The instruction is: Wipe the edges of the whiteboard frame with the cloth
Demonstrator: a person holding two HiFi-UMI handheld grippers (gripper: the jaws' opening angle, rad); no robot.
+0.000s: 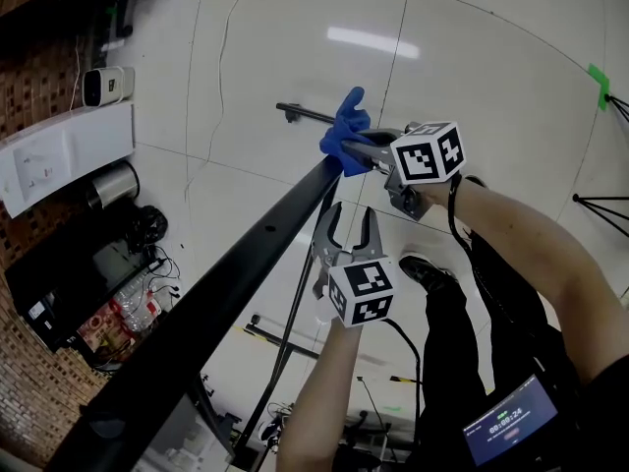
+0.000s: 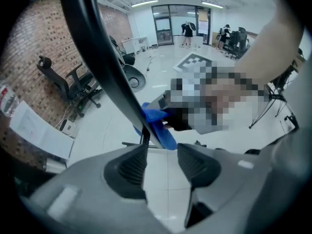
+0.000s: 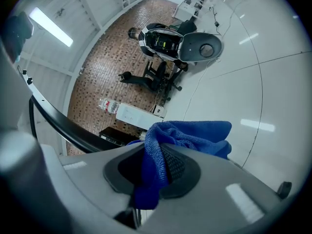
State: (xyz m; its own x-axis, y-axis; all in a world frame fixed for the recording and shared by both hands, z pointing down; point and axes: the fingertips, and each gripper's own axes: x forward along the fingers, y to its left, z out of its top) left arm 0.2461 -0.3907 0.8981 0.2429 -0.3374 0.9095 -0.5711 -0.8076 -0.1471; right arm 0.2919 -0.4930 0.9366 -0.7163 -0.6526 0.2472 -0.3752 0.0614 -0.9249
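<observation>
Cloth (image 1: 346, 131): blue, bunched in folds, sits at the far upper end of the whiteboard frame (image 1: 246, 254). Frame: black, narrow edge, slanting from lower left to upper right in head view

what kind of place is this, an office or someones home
Most likely an open office or workshop: black swivel office chairs stand by a red brick wall, the glossy white tiled floor runs wide, and glass entrance doors sit under ceiling strip lights.
</observation>
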